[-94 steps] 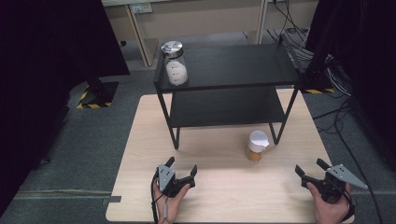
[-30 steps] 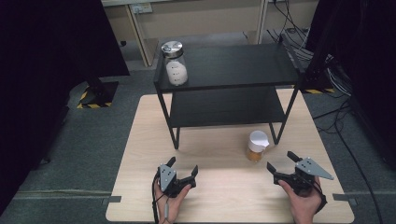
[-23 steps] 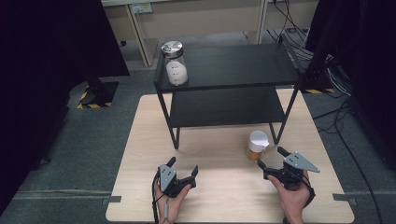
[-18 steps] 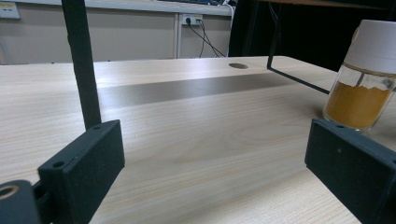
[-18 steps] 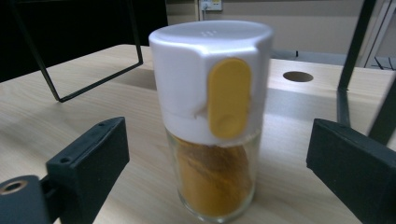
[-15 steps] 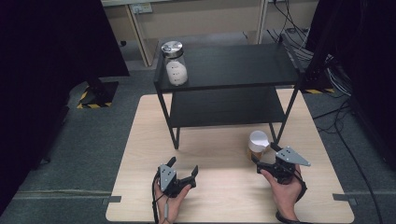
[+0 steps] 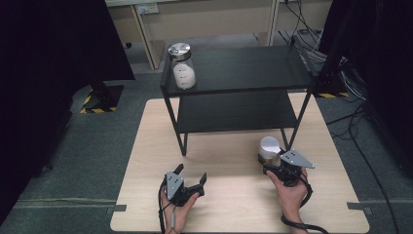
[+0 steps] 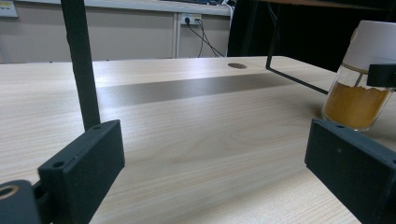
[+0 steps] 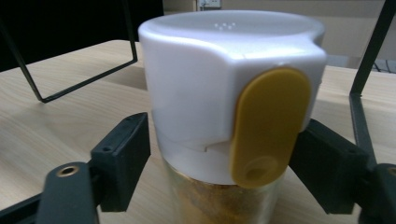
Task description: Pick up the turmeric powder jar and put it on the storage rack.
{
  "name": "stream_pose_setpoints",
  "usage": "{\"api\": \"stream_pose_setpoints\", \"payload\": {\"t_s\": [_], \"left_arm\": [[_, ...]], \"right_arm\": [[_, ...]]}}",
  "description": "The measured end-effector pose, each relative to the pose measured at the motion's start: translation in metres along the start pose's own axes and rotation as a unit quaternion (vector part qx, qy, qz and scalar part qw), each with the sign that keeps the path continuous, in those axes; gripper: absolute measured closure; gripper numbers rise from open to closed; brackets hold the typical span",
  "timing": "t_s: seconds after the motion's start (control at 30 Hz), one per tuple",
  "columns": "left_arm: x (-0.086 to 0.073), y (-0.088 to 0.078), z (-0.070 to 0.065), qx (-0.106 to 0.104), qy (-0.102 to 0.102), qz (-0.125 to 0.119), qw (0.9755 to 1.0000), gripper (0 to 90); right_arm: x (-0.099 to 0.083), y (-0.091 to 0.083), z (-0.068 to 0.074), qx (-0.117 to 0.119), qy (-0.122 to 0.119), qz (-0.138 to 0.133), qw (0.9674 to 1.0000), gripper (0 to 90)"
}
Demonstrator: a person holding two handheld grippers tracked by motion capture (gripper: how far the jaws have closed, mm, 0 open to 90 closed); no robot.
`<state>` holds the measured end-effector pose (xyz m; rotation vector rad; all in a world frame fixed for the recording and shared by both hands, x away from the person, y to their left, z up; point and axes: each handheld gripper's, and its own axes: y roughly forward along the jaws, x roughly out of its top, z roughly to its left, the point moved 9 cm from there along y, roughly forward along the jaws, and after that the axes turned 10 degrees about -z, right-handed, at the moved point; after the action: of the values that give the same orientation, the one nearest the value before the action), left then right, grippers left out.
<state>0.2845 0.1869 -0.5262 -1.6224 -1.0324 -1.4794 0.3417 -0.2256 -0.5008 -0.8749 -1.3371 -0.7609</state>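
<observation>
Right claw (image 7: 272, 165): jaws just closing, now clamped on the white cap of the spice jar (image 7: 269, 150) | Jar: upright on the tabletop (image 7: 229, 204), beside the black shelf rack's (image 7: 234, 68) front right leg | Left claw (image 7: 192, 178): jaws apart, holding nothing, low over the tabletop.

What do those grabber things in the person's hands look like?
Both are black. The left gripper has two blocky black jaws with small screw holes, a grey plate on top and a black cable trailing back. The right gripper has a grey three-cornered plate and a black cable too. No sleeves show on the forearms.
</observation>
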Motion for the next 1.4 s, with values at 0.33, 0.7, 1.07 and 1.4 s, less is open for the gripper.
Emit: {"api": "stream_pose_setpoints", "payload": {"t_s": [0.33,0.7,1.07,1.4], "left_arm": [[0.000,0.000,0.000,-0.003,0.002,0.001,1.0000,4.5],[0.000,0.000,-0.001,-0.006,0.005,0.000,1.0000,4.6],[0.000,0.000,-0.001,-0.006,0.004,0.001,1.0000,4.7],[0.000,0.000,-0.001,-0.006,0.005,0.002,1.0000,4.6]], "right_arm": [[-0.002,0.003,0.003,-0.009,-0.018,-0.002,0.9998,30.2],[0.002,0.002,0.005,-0.013,-0.018,0.008,0.9997,30.5],[0.013,-0.021,0.008,-0.007,-0.013,-0.017,0.9997,30.6],[0.034,-0.055,0.009,-0.007,-0.024,-0.048,0.9985,30.6]]}}
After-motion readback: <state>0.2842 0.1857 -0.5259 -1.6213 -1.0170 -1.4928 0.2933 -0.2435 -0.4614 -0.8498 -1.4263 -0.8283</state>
